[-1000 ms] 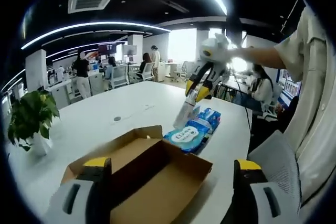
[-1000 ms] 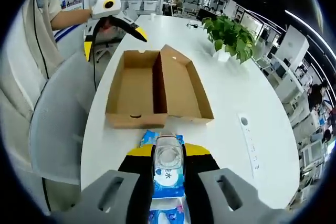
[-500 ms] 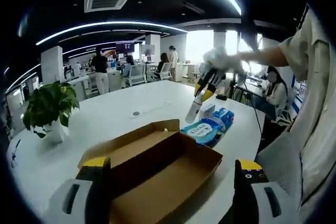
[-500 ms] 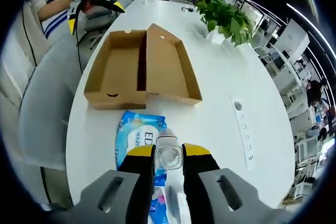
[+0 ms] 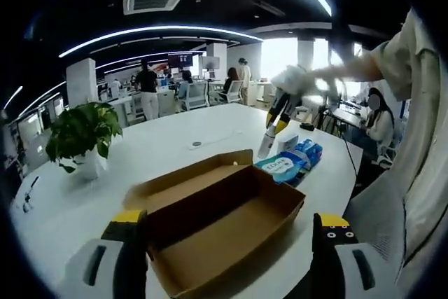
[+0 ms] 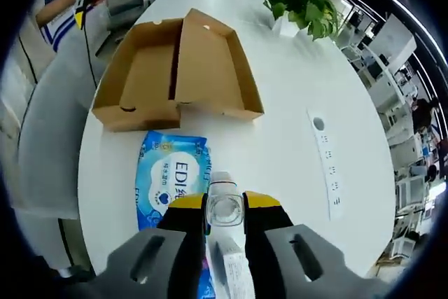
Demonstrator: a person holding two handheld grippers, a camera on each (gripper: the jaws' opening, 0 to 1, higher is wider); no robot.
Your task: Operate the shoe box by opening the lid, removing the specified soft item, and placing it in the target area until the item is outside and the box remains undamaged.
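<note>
Right tongs [image 6: 224,209] pinch a clear bottle [image 6: 224,204] — perhaps capped — above the "EDI" pack [image 6: 171,183]; left tongs [image 5: 227,243] spread.

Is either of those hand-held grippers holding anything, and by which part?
The right hand-held gripper pinches a small clear bottle near its cap end. The left hand-held gripper is open, holding nothing.

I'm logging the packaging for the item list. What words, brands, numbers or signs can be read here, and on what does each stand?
"EDI": large letters on the white label of the blue wipes pack, right gripper view; the label runs on under the right tool.
Small print below it on that label: too small to read.
The pack's label in the left gripper view: blurred.
Cardboard shoe box: no print to be seen.
</note>
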